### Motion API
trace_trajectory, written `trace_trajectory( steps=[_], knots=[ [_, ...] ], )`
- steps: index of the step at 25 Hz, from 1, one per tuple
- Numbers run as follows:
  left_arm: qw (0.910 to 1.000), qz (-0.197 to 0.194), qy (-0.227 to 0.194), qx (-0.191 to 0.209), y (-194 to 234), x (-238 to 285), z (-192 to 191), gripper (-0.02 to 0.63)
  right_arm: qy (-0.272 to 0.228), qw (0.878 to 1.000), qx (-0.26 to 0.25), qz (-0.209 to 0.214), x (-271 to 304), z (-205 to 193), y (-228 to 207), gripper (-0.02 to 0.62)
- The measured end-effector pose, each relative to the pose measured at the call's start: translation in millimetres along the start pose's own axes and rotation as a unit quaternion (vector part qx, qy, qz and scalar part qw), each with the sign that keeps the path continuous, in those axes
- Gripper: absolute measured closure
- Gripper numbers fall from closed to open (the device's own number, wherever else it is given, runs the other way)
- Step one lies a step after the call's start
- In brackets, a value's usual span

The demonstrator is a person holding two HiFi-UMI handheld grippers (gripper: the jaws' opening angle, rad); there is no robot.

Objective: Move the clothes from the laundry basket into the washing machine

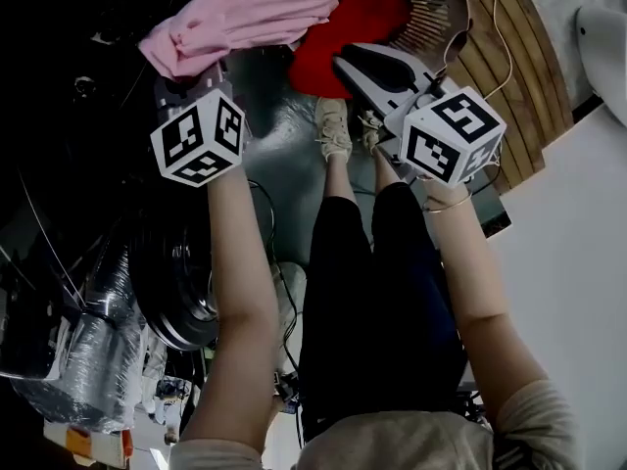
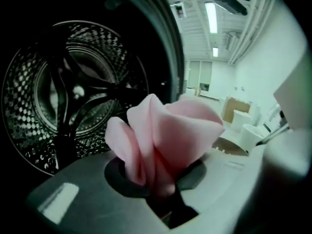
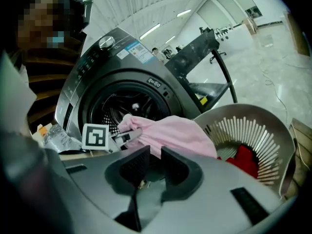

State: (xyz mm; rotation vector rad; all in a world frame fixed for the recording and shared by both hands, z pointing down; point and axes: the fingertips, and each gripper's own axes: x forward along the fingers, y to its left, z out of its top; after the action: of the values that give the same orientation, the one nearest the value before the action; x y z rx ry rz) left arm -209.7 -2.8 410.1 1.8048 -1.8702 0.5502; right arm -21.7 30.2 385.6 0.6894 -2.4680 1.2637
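At the mouth of the washing machine (image 3: 92, 72), grips a bunched pink garment (image 2: 165, 135) in the left gripper (image 2: 158, 189), jaws clamped tight on a fold. Bulges up over the jaws, right in front of the open steel drum (image 2: 63, 96), not inside it. From the right gripper view, hangs between the machine opening and the laundry basket (image 3: 265, 130). Holds the right gripper (image 3: 155, 165) empty, jaws a narrow gap apart, nothing between the pads. Points it toward the machine door, with the basket just to its right. Leaves a red garment (image 3: 243, 160) lying at the bottom of the basket. Stands on grey floor (image 1: 284, 155) in pale shoes (image 1: 333, 130), close by the basket.
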Motion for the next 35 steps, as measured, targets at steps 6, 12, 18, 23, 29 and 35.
trace_trajectory(
  steps=[6, 12, 18, 23, 29, 35],
  knots=[
    [0.9967, 0.075, -0.032, -0.008, 60.7, 23.9, 29.8, 0.512, 0.012, 1.000, 0.001, -0.003, 3.8, -7.3, -6.7, 0.523],
    [0.9875, 0.129, -0.075, -0.051, 95.0, 48.3, 44.8, 0.474, 0.016, 1.000, 0.008, -0.004, 5.9, -13.6, -9.9, 0.526],
    [0.9795, 0.107, 0.000, -0.171, 102.9, 95.0, -7.3, 0.235, 0.035, 0.999, 0.015, 0.008, 10.3, -27.7, -3.0, 0.526],
    [0.9707, 0.120, -0.025, -0.207, 102.1, 64.3, -7.5, 0.225, 0.024, 0.999, 0.023, 0.028, 7.3, -25.8, 10.0, 0.528],
    [0.9703, 0.102, -0.033, -0.217, 55.5, 20.5, -18.3, 0.209, 0.008, 0.998, 0.053, 0.034, 2.3, -23.6, 8.9, 0.528],
    [0.9710, 0.066, 0.032, -0.228, -2.6, 34.6, -65.5, 0.166, 0.023, 0.998, 0.052, 0.028, 2.7, -33.3, 2.7, 0.528]
  ],
)
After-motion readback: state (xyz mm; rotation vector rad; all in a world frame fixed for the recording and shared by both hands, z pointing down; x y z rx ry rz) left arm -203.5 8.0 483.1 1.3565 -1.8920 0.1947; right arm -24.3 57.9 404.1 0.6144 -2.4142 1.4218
